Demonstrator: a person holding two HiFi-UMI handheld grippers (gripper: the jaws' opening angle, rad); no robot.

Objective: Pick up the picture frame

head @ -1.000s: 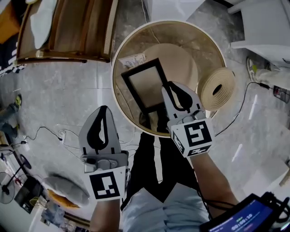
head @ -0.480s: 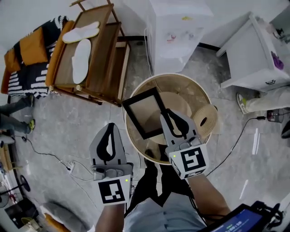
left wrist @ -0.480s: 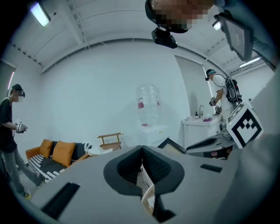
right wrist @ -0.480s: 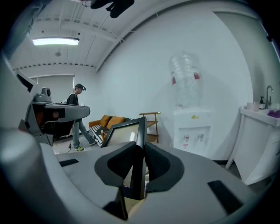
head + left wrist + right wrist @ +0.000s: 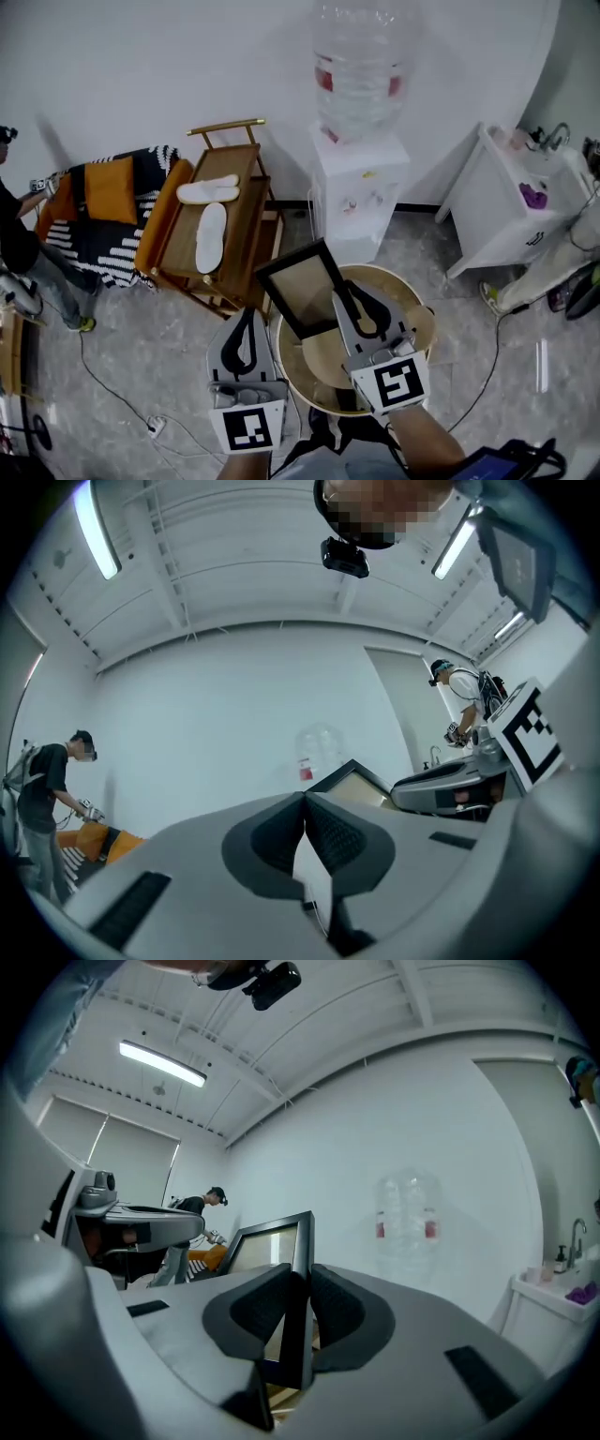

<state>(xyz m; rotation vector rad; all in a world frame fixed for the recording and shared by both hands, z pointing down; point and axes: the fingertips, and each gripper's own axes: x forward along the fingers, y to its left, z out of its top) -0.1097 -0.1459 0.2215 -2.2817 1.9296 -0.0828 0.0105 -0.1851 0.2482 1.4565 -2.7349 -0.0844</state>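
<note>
The picture frame (image 5: 302, 286), black-rimmed with a pale pane, is held up on edge above the round wooden table (image 5: 418, 323). My right gripper (image 5: 355, 302) is shut on its lower right rim. In the right gripper view the black rim (image 5: 298, 1269) stands upright between the two pads of my right gripper (image 5: 298, 1324), which press on it from both sides. My left gripper (image 5: 246, 339) hangs to the left of the frame, apart from it. In the left gripper view its pads (image 5: 330, 834) meet at the tip with nothing between them, and the frame (image 5: 361, 785) shows beyond.
A water dispenser (image 5: 361, 202) with a large bottle stands against the wall behind the table. Left of it is a wooden cart (image 5: 220, 234) with white slippers on top. A white cabinet (image 5: 511, 220) stands at the right. A person (image 5: 23, 253) is at the far left. Cables (image 5: 155, 427) lie on the floor.
Both grippers have risen, and the frame has come up off the table in the right gripper. The head view has tilted up, so the wall and dispenser now show.
</note>
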